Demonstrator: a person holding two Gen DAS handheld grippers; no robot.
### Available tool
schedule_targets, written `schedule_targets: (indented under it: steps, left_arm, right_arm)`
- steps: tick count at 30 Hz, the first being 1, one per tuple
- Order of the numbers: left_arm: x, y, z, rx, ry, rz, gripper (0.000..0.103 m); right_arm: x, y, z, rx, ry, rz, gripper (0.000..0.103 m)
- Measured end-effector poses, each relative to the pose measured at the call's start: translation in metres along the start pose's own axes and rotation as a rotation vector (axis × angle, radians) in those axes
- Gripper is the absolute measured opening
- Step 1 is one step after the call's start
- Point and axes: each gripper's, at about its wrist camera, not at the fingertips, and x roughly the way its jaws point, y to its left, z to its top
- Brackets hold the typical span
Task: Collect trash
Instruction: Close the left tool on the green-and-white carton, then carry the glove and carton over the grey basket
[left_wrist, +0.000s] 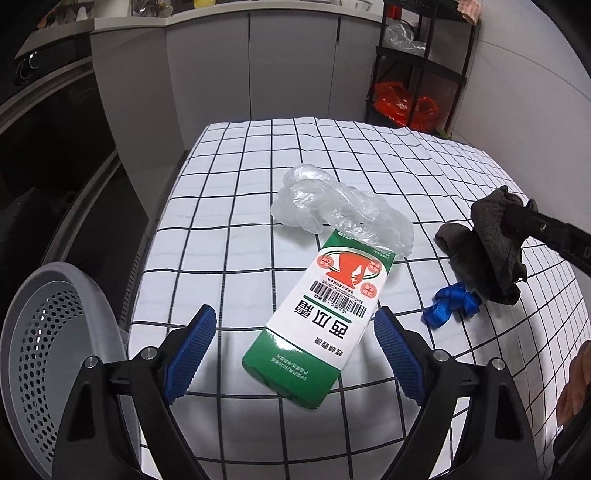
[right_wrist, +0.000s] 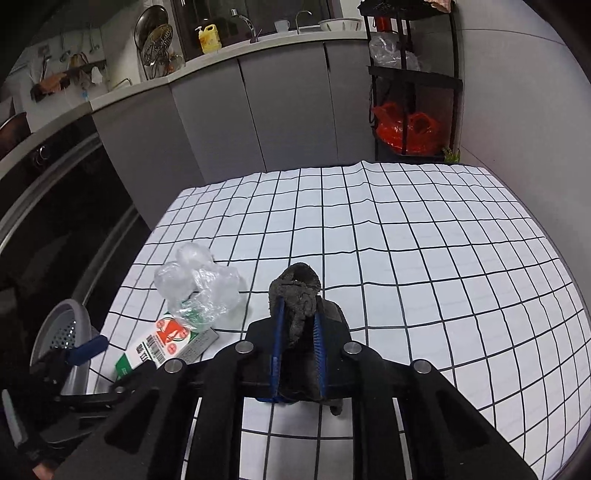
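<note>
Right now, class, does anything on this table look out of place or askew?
Yes. The green box lies flat and skewed across the cloth's grid lines, with a crumpled clear glove overlapping its far end. A knotted blue strap lies loose beside a dark rag, which the right gripper pinches.

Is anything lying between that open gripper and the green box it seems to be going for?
Nothing visible: the left gripper is open with the green box already between its fingers. Only crumpled clear plastic overlaps the box's far end.

Green-white carton (left_wrist: 325, 314): large characters 西瓜霜, barcode above; smaller print illegible.
</note>
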Motion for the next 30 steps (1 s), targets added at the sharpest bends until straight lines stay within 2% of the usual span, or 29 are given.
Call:
schedule_targets:
  steps: [15, 16, 19, 23, 30]
  left_arm:
    - [0.029, -0.015, 0.001, -0.002, 0.053, -0.035, 0.085]
    - [0.03, -0.016, 0.002, -0.001, 0.051, -0.036, 0.084]
    - [0.03, -0.016, 0.002, 0.002, 0.052, -0.043, 0.069]
    - [0.026, -0.017, 0.001, 0.001, 0.044, -0.049, 0.059]
    - [0.01, -0.019, 0.0, 0.012, 0.021, -0.053, 0.056]
  right_arm:
    - [-0.006, -0.002, 0.001, 0.021, 0.002, 0.038, 0.012]
    - [-0.006, -0.001, 0.001, 0.02, 0.003, 0.038, 0.012]
    - [-0.005, 0.0, 0.001, 0.015, 0.007, 0.039, 0.012]
    - [-0.006, 0.001, 0.001, 0.011, 0.006, 0.04, 0.011]
    - [-0.017, -0.001, 0.004, 0.02, -0.012, 0.047, 0.011]
